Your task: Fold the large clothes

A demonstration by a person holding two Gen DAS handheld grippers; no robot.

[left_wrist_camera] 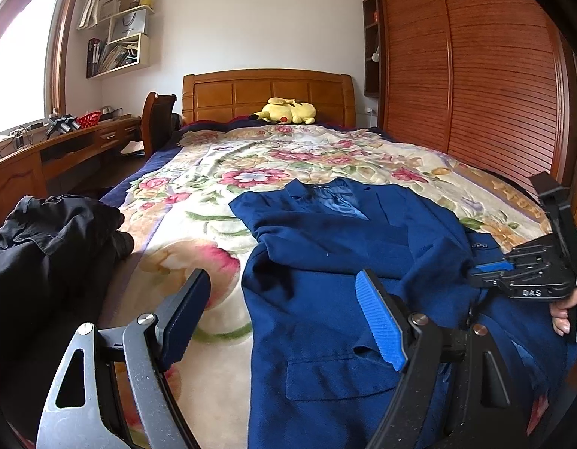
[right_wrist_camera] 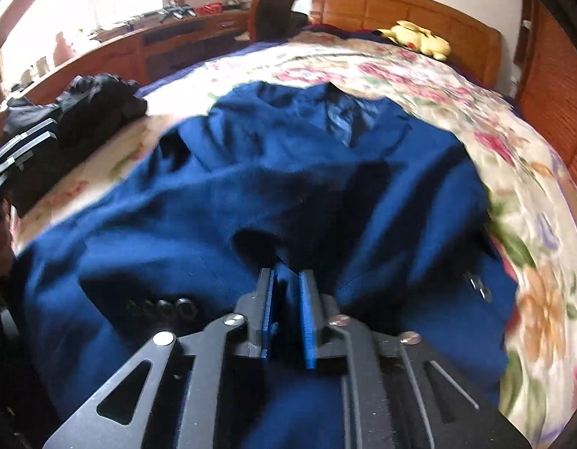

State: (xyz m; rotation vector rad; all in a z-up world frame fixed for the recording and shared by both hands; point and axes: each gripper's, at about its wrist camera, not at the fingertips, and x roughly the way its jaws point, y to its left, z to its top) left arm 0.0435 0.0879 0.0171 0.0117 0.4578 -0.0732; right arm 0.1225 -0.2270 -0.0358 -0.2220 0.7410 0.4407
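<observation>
A navy blue suit jacket (left_wrist_camera: 325, 262) lies face up on the floral bedspread (left_wrist_camera: 221, 172), collar toward the headboard. My left gripper (left_wrist_camera: 284, 318) is open and empty, hovering over the jacket's near left edge. My right gripper (right_wrist_camera: 288, 299) is shut on a fold of the blue jacket (right_wrist_camera: 288, 172) near its cuff buttons. It also shows at the right of the left wrist view (left_wrist_camera: 528, 273), pinching the jacket's right side. The right wrist view is motion-blurred.
A pile of black clothes (left_wrist_camera: 52, 239) sits on the bed's left edge. A yellow plush toy (left_wrist_camera: 288, 110) lies by the wooden headboard (left_wrist_camera: 266, 89). A wooden desk (left_wrist_camera: 63, 149) runs along the left, a slatted wardrobe (left_wrist_camera: 475, 75) along the right.
</observation>
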